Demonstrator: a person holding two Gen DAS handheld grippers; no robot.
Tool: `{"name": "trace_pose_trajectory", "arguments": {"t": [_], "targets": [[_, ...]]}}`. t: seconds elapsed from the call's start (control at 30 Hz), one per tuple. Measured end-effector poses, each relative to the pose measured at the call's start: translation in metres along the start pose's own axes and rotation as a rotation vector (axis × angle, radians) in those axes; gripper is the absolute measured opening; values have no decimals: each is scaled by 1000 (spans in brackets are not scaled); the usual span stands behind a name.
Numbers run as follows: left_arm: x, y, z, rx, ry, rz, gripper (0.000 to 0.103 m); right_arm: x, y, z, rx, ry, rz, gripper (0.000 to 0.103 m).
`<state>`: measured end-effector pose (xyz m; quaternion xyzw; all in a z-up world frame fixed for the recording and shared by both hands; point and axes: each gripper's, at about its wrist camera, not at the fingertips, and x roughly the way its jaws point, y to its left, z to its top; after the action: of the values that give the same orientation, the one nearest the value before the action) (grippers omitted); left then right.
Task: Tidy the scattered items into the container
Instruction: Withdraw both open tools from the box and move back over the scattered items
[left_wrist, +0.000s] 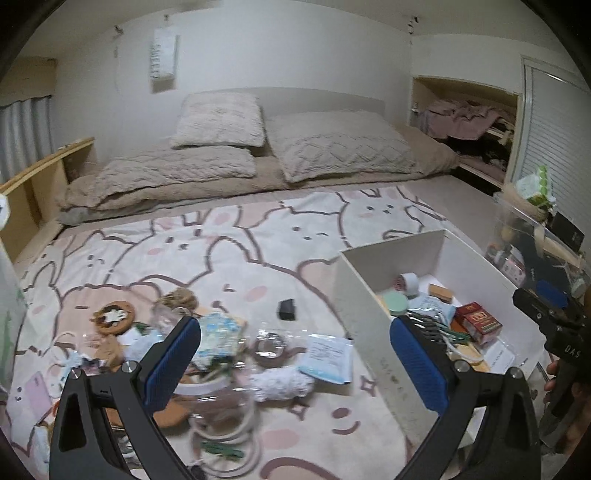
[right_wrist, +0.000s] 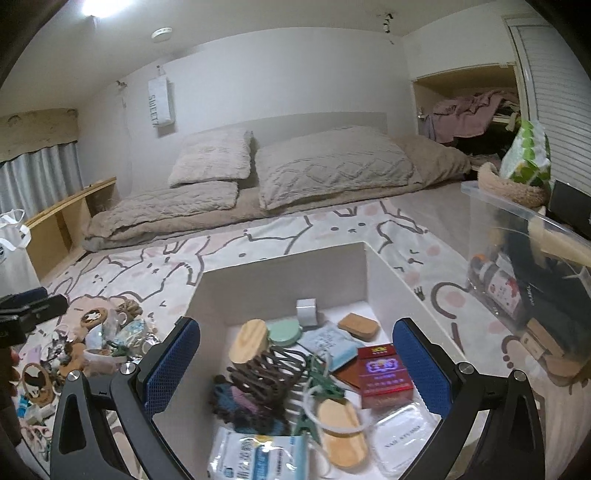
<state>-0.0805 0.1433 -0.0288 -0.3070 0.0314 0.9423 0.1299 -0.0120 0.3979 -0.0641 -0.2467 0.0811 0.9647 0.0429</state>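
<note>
Both grippers wide open and empty, left gripper over the scattered items on the blanket, right gripper above the part-filled white box; leftovers look light, slippery film packets and limp cable, so pinch edges or bunched loops.

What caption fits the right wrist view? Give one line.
Open right claw over the white box of gathered odds and ends, clutter waiting on the bed.

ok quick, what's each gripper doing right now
Left gripper: open, holding nothing, above the scattered clutter on the bed.
Right gripper: open, empty, over the white rectangular box.
</note>
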Motion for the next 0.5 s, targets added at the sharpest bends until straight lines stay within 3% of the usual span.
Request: {"name": "trace_pose_trajectory", "arguments": {"t": [0.27, 0.5], "targets": [[-32, 36, 3, -6, -66, 85, 103, 0, 28, 1, -37, -17, 36, 103], [-59, 61, -4, 7, -140, 173, 103, -9, 58, 3, -43, -79, 120, 103]]}}
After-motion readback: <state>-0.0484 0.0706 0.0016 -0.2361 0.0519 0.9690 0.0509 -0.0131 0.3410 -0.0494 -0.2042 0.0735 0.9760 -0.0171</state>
